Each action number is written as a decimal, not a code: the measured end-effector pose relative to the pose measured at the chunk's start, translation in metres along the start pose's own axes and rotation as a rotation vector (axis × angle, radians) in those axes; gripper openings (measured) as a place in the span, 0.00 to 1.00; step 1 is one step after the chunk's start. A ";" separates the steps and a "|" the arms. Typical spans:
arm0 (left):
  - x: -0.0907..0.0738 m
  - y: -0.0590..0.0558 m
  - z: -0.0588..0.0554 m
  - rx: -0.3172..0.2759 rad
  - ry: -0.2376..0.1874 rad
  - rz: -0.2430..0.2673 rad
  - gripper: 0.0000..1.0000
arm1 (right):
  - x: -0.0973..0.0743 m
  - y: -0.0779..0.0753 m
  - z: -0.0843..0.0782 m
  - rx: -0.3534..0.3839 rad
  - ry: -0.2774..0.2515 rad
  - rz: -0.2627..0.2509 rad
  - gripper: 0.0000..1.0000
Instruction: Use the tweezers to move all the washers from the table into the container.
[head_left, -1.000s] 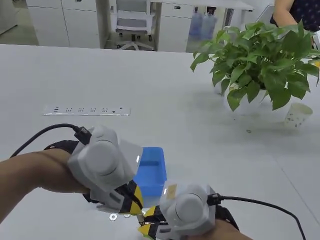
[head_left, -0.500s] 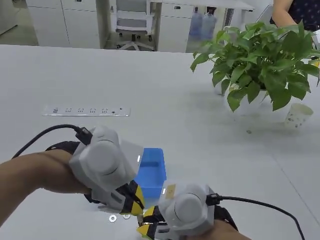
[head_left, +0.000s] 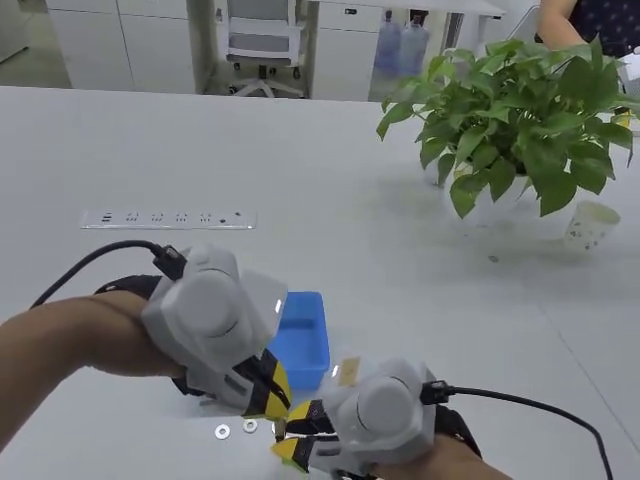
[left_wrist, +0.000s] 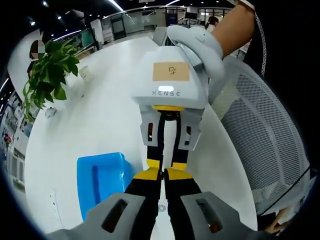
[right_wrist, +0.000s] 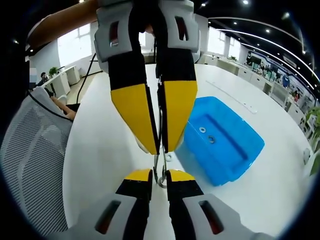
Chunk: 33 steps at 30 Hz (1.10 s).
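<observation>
two washers (head_left: 222, 432) lie on the table (head_left: 400, 300) at 7 o'clock of the blue container (head_left: 305, 335), which holds two more; left gripper (head_left: 262, 392) and right gripper (right_wrist: 159, 176) both have jaws closed on the tweezers (right_wrist: 159, 167); about half seems left

The right gripper (left_wrist: 163, 173) bears XENSE lettering (left_wrist: 165, 93), pale on its grey housing. Above it sits a tan sticker (left_wrist: 171, 71) with two handwritten characters I cannot read for certain.
</observation>
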<state>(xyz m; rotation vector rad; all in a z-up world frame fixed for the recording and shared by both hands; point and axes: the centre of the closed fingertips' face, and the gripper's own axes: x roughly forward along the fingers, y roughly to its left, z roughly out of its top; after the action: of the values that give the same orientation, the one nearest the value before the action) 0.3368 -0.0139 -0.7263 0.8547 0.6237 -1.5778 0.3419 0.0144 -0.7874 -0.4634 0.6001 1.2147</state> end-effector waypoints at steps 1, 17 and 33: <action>0.000 0.000 0.000 0.000 0.000 -0.001 0.06 | 0.000 0.000 0.000 0.003 -0.001 -0.001 0.12; 0.001 -0.002 0.002 -0.006 -0.006 -0.001 0.06 | -0.001 0.001 -0.001 0.050 -0.010 -0.006 0.10; -0.008 -0.006 0.006 0.003 0.015 -0.001 0.06 | -0.008 0.005 0.007 0.034 -0.010 0.001 0.10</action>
<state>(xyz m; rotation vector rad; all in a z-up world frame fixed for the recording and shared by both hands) 0.3303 -0.0130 -0.7165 0.8693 0.6325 -1.5755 0.3361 0.0144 -0.7771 -0.4282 0.6117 1.2056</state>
